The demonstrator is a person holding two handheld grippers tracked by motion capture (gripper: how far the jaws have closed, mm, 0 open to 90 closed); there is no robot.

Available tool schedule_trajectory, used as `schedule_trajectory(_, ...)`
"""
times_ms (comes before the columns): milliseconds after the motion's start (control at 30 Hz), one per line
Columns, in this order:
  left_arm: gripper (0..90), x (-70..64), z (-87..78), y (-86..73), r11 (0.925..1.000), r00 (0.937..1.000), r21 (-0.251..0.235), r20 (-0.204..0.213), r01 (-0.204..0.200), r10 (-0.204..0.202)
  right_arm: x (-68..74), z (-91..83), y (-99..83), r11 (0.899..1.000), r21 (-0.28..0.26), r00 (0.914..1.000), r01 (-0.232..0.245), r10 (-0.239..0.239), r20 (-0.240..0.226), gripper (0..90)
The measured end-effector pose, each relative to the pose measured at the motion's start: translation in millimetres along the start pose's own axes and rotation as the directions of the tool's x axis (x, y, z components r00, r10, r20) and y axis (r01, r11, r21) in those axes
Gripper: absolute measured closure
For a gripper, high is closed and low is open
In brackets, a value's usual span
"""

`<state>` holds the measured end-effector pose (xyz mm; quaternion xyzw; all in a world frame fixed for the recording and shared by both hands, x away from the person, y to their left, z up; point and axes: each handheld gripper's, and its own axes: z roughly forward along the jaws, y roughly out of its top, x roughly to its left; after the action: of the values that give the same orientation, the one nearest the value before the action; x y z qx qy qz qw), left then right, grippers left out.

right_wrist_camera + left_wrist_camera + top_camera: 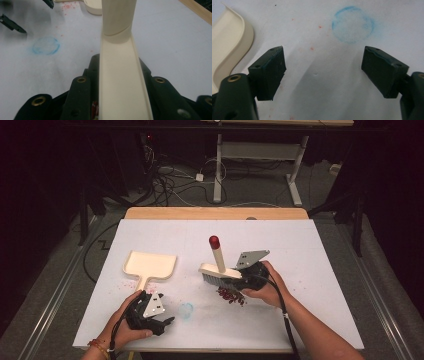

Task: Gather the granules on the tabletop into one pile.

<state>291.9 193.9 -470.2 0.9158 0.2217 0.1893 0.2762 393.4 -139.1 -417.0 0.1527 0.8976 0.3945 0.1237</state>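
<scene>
The brush (218,270) and dustpan (149,265) look like smooth cream plastic; the table (320,270) wears matt white paper over wood.

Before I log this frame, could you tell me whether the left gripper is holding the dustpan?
No, the left gripper has its jaws wide apart over bare table, with the dustpan lying off to one side.

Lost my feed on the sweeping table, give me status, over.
Right claw shut on brush, bristles at red crumb pile. Left claw open, empty, beside dustpan. Blue ring mark between them, nothing blocking.
</scene>
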Motion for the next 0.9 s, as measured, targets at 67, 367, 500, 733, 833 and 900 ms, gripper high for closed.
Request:
schedule_trajectory(67,18.9,-0.4,0.6,0.1,1.0000,1.0000,0.001,0.001,0.002,-0.002,-0.5,-8.3,-3.9,1.000,0.011,1.0000,-0.009,0.009,0.002,67.1)
schedule_trajectory(367,18.9,-1.9,2.4,2.1,0.9999,0.9999,0.008,0.009,-0.008,0.008,2.1,-43.7,-22.7,1.000,0.014,0.9996,-0.025,0.025,0.012,67.1)
schedule_trajectory(500,18.9,-2.4,2.6,3.2,0.9998,0.9999,0.010,0.009,-0.015,0.014,4.2,-53.2,-26.4,0.999,-0.007,0.9992,-0.033,0.033,0.022,67.1)
schedule_trajectory(733,18.9,-1.5,-0.5,1.4,0.9999,0.9999,-0.004,0.003,-0.010,0.010,13.0,-71.7,-35.0,0.989,-0.121,0.9920,-0.081,0.092,0.087,67.0)
schedule_trajectory(833,18.9,-1.6,-1.2,1.0,0.9999,1.0000,-0.005,0.002,-0.009,0.009,19.9,-77.0,-41.7,0.984,-0.142,0.9861,-0.104,0.120,0.114,67.0)
schedule_trajectory(900,18.9,-2.2,-1.3,1.5,0.9999,0.9999,-0.009,0.001,-0.010,0.010,23.5,-77.8,-45.6,0.983,-0.148,0.9815,-0.108,0.129,0.142,67.0)
